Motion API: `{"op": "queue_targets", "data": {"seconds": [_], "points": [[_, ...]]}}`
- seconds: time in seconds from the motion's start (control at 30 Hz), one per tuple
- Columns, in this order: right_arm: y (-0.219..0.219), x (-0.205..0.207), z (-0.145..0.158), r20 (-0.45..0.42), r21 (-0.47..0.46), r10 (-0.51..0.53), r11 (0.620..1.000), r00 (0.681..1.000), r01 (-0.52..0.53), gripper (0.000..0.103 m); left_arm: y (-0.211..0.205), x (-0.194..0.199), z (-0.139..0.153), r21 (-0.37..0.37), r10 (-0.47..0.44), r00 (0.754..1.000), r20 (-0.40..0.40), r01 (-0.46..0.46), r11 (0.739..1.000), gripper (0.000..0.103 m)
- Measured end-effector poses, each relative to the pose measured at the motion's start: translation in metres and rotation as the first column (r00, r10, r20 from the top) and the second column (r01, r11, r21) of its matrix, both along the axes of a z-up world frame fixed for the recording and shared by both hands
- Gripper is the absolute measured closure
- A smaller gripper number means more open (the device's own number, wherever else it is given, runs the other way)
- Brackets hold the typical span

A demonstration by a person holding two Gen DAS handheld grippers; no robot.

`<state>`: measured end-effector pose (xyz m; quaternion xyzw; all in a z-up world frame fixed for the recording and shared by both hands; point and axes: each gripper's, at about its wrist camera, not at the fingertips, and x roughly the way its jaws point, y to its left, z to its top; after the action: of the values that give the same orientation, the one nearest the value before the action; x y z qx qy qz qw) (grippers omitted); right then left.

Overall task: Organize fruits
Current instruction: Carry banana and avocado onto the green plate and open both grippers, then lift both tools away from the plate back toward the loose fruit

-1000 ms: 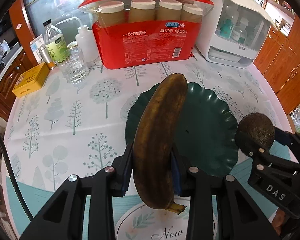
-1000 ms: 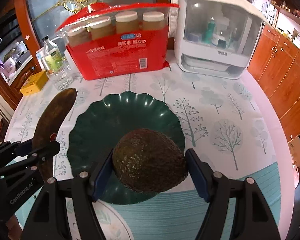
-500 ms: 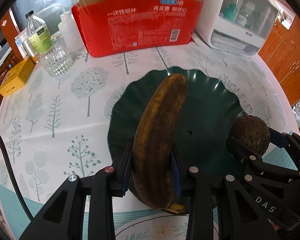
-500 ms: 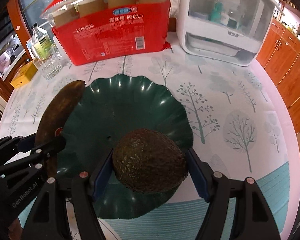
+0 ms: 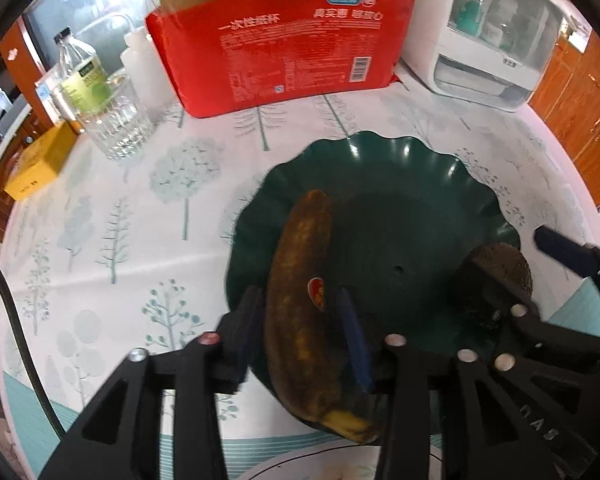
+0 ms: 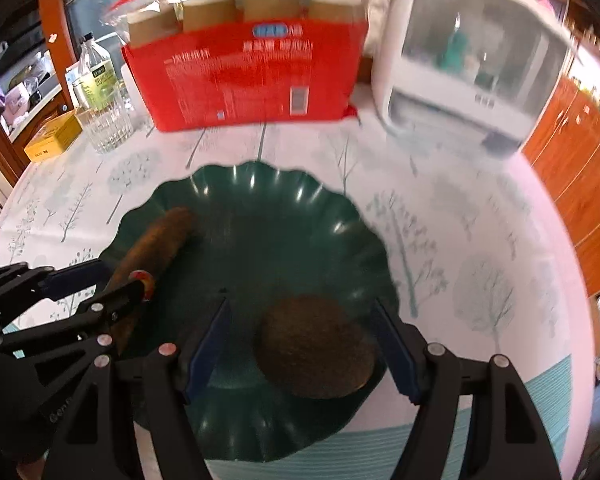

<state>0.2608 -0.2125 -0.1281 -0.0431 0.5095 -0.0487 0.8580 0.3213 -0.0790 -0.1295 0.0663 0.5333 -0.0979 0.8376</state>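
A brown overripe banana (image 5: pixel 300 260) lies along the left side of the dark green scalloped plate (image 5: pixel 420 200). My left gripper (image 5: pixel 300 312) straddles it. Its jaws are opening, and a gap shows between the banana and the right pad. A dark avocado (image 6: pixel 316 348) rests on the plate (image 6: pixel 280 220) near its front right rim. It sits between the spread jaws of my right gripper (image 6: pixel 300 320), with clear space at the left pad. In the right wrist view the banana (image 6: pixel 160 240) and left gripper (image 6: pixel 116 280) are at the left.
Behind the plate stand a red pack of paper cups (image 5: pixel 292 52) and a white lidded appliance (image 5: pixel 496 40). At the back left are a drinking glass (image 5: pixel 116 124), a bottle (image 5: pixel 80 76) and a yellow box (image 5: pixel 36 164). Wooden cabinets (image 6: pixel 580 184) lie beyond the table's right edge.
Both grippers came down over the plate. The left jaws spread off the banana, which now lies on the plate. The avocado left the right pads and rests on the plate.
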Motion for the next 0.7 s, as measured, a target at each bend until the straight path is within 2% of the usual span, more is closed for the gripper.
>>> {"op": "queue_targets", "data": {"seconds": [0.03, 0.1, 0.2, 0.43, 0.7], "points": [[-0.001, 0.001, 0.000, -0.003, 0.001, -0.005, 1.000, 1.000, 0.005, 0.031, 0.001, 0.001, 0.000, 0.007, 0.007, 1.000, -0.001, -0.007, 1.000, 0.042], [-0.007, 0.003, -0.001, -0.016, 0.027, -0.018, 0.999, 1.000, 0.019, 0.031, 0.005, 0.002, 0.001, 0.018, 0.023, 1.000, 0.004, -0.023, 1.000, 0.032], [-0.010, 0.003, -0.003, -0.031, 0.049, -0.031, 0.998, 0.999, 0.032, 0.031, 0.009, 0.000, 0.005, 0.024, 0.032, 0.999, 0.020, -0.032, 0.999, 0.024], [-0.008, -0.003, 0.001, -0.027, 0.044, -0.026, 0.999, 0.999, 0.027, 0.031, 0.015, -0.004, 0.016, 0.019, 0.041, 0.998, 0.037, -0.042, 0.999, 0.018], [-0.003, -0.014, 0.019, -0.002, 0.052, -0.018, 0.998, 1.000, 0.018, 0.031, 0.020, -0.017, 0.032, 0.019, 0.050, 0.997, 0.054, -0.051, 0.999, 0.017]]}}
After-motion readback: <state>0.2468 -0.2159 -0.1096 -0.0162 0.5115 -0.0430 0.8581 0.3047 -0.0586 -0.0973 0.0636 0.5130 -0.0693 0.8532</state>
